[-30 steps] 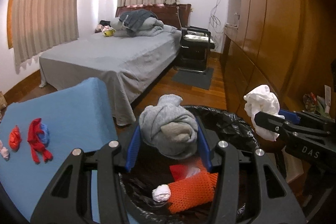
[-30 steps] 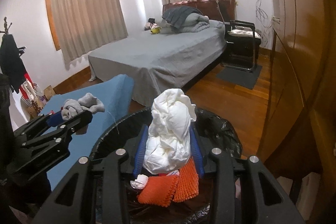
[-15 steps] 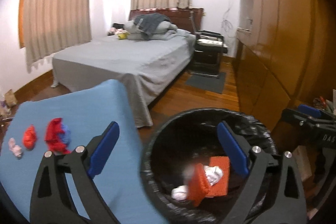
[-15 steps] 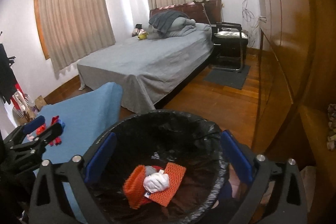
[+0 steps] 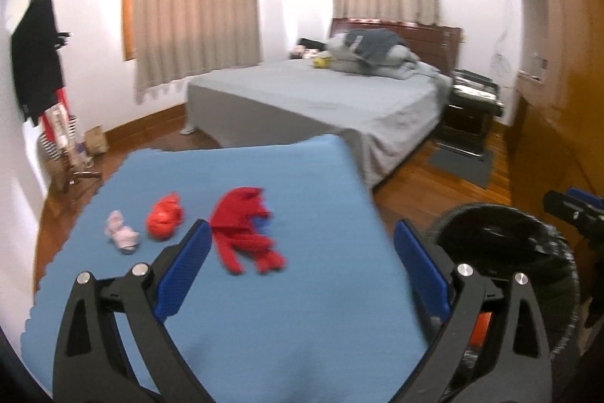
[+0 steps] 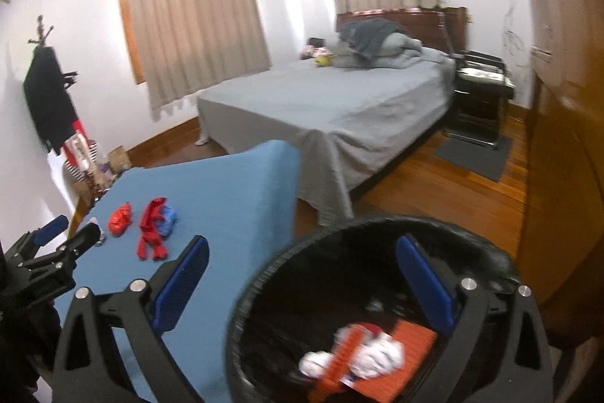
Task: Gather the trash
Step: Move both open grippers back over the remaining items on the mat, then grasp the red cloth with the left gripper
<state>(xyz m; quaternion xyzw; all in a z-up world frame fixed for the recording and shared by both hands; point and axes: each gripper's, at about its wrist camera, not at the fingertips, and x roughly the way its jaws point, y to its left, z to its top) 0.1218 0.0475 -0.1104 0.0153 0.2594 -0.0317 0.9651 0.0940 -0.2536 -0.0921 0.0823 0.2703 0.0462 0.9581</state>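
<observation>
My left gripper (image 5: 300,233) is open and empty over the blue-covered table (image 5: 264,308). Just ahead of its left finger lie a red cloth scrap (image 5: 245,227) over a bit of blue, a crumpled red wad (image 5: 165,218) and a small pink piece (image 5: 121,233). My right gripper (image 6: 302,252) is open and empty, straddling the near rim of the black-lined bin (image 6: 264,274). Inside the bin lie orange mesh (image 6: 407,346) and white crumpled pieces (image 6: 377,354). The same bin (image 5: 502,244) sits at the right of the left wrist view, and the left gripper (image 6: 75,237) shows at the right wrist view's left edge.
A bed with grey sheet (image 5: 321,101) stands beyond the table, a black bedside stand (image 5: 472,108) to its right. Wooden wardrobe doors (image 6: 558,138) line the right side. A coat rack with dark clothing (image 5: 37,63) stands at the left wall.
Both grippers opened and dropped their loads, a grey bundle and a white bundle, over the bin. Both then swung left, the left one from the bin to over the table.
</observation>
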